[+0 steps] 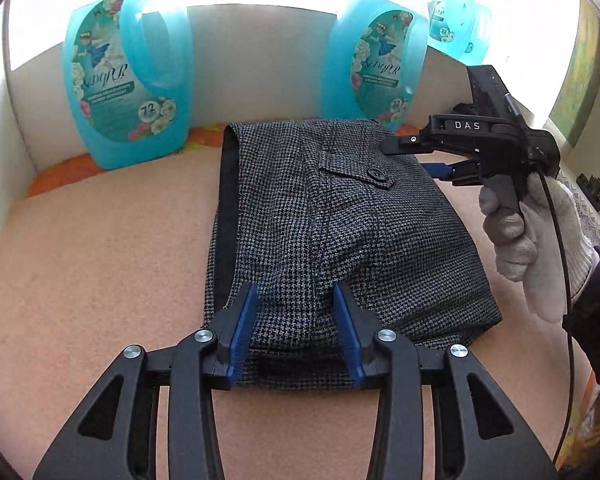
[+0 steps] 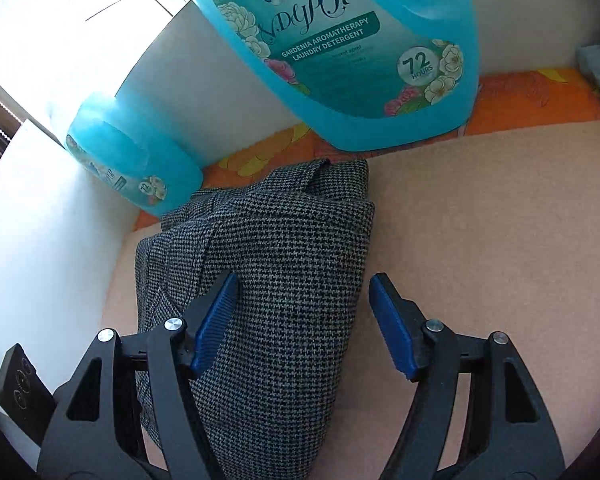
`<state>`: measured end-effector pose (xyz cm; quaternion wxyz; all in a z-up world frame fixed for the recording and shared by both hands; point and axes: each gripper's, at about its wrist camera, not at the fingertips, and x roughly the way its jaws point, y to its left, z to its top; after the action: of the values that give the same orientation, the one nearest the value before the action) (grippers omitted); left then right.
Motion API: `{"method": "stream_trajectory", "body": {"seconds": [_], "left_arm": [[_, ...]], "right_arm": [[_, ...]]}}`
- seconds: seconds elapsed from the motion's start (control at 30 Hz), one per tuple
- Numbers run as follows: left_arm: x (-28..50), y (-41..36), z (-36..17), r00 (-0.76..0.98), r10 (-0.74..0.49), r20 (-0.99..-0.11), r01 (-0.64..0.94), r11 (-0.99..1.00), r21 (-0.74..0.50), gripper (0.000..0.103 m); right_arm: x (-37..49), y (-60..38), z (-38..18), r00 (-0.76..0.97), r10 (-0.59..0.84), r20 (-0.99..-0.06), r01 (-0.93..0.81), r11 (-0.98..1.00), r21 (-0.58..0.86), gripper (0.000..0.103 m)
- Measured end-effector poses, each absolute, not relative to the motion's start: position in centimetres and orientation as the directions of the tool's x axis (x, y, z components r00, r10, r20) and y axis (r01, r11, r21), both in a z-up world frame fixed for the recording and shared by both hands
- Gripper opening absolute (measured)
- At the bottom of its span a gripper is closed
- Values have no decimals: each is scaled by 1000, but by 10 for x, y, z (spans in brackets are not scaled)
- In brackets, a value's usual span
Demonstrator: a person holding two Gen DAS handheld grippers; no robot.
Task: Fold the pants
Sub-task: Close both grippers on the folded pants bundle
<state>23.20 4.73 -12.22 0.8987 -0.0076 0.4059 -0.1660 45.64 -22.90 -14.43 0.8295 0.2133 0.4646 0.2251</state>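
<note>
The grey houndstooth pants [image 1: 323,220] lie folded into a compact bundle on the pink cloth surface [image 1: 100,260], button pocket flap facing up. My left gripper [image 1: 296,316] is open, its blue pads resting on either side of a raised ridge at the bundle's near edge. My right gripper [image 1: 415,156] reaches in from the right, held by a gloved hand, its fingers apart around the bundle's far right edge. In the right wrist view the pants [image 2: 284,260] lie under the open right gripper [image 2: 303,300]; the left pad touches the fabric, the right pad hangs beside it.
Large blue detergent bottles stand at the back: one far left [image 1: 128,80], one behind the pants [image 1: 375,60], a third further right [image 1: 455,24]. White walls [image 1: 20,120] enclose the surface on the left and back. An orange floral cloth [image 2: 539,96] edges the back.
</note>
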Motion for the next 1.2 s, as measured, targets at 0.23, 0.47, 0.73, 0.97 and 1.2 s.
{"method": "stream_trajectory", "body": {"seconds": [0.23,0.47,0.73,0.97,1.2], "left_arm": [[227,68,-106,595,-357,-720,239,934,-266,59],[232,86,-114,508,-368,-779,115,925,-362,76],[247,85,-149,429,-392,-814,27,906,-422,84],[239,82,-149,468,-389,-793,40,906,-421,80],[245,78,-153,501,-450,-739,18,860,-510,45]], "right_arm": [[462,-226,-152,462,606,-647,-174,777,605,72],[462,-220,-151,463,601,-652,-188,785,590,72],[461,-214,-150,460,599,-655,-197,788,583,73],[461,-211,-151,469,599,-649,-198,787,584,72],[457,-211,-151,469,603,-645,-197,783,589,47]]}}
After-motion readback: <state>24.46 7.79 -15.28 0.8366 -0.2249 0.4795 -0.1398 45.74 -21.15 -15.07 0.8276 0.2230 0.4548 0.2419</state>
